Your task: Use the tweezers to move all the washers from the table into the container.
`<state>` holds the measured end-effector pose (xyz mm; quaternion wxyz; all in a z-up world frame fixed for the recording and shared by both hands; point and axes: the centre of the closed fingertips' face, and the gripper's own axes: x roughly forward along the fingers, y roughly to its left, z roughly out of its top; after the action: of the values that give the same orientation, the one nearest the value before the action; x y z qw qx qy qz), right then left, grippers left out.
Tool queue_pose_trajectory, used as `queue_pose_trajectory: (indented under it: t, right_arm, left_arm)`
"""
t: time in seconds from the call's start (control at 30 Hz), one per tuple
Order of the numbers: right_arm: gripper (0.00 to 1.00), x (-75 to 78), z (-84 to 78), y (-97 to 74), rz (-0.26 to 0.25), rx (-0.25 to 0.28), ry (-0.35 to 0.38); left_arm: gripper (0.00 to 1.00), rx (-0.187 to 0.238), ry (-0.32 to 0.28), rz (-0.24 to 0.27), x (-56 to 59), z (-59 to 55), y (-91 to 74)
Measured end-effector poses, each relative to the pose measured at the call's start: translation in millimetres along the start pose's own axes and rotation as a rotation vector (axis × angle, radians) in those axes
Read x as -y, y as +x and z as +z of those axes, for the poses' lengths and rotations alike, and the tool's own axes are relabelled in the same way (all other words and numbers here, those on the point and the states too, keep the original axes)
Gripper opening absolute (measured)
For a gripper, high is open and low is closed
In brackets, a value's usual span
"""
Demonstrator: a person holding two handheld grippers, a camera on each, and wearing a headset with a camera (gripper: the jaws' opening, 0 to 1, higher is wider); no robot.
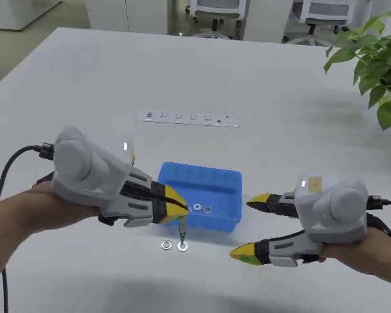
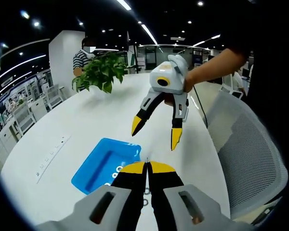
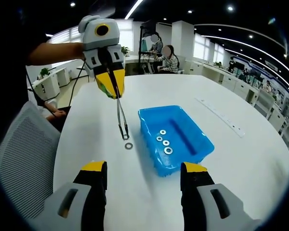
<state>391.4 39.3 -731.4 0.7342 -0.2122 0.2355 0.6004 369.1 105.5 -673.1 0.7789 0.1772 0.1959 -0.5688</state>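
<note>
A blue container (image 1: pixel 216 183) sits mid-table with several washers (image 3: pixel 164 140) lying in it. Two washers rest on the table just in front of it, one (image 1: pixel 167 245) to the left and one (image 1: pixel 182 246) under the tweezers' tips. My left gripper (image 1: pixel 180 207) is shut on the metal tweezers (image 1: pixel 182 229), which point down at that second washer. In the right gripper view the tweezers (image 3: pixel 121 113) hang from the left gripper (image 3: pixel 110 81), with a washer (image 3: pixel 128 145) beside their tips. My right gripper (image 1: pixel 251 225) stands open and holds nothing, to the right of the container.
A white power strip (image 1: pixel 186 119) lies behind the container. A green potted plant (image 1: pixel 371 59) stands at the table's far right. Office chairs (image 1: pixel 215 10) sit beyond the far edge, and people sit in the background.
</note>
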Motion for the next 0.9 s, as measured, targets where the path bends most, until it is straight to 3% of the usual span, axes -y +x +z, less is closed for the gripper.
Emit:
queue_pose_trajectory:
  t: [0.3,0.9]
  right_arm:
    - [0.63,-2.7,-3.2,-0.2,0.006,-0.006,0.001]
    - [0.62,-9.3,-6.9,3.2,0.020,-0.012,0.012]
  left_arm:
    - [0.05,-0.013,-0.002,-0.010,3.6,-8.0,5.6]
    - [0.05,-0.015,0.009,-0.024,6.0,-11.7,12.9]
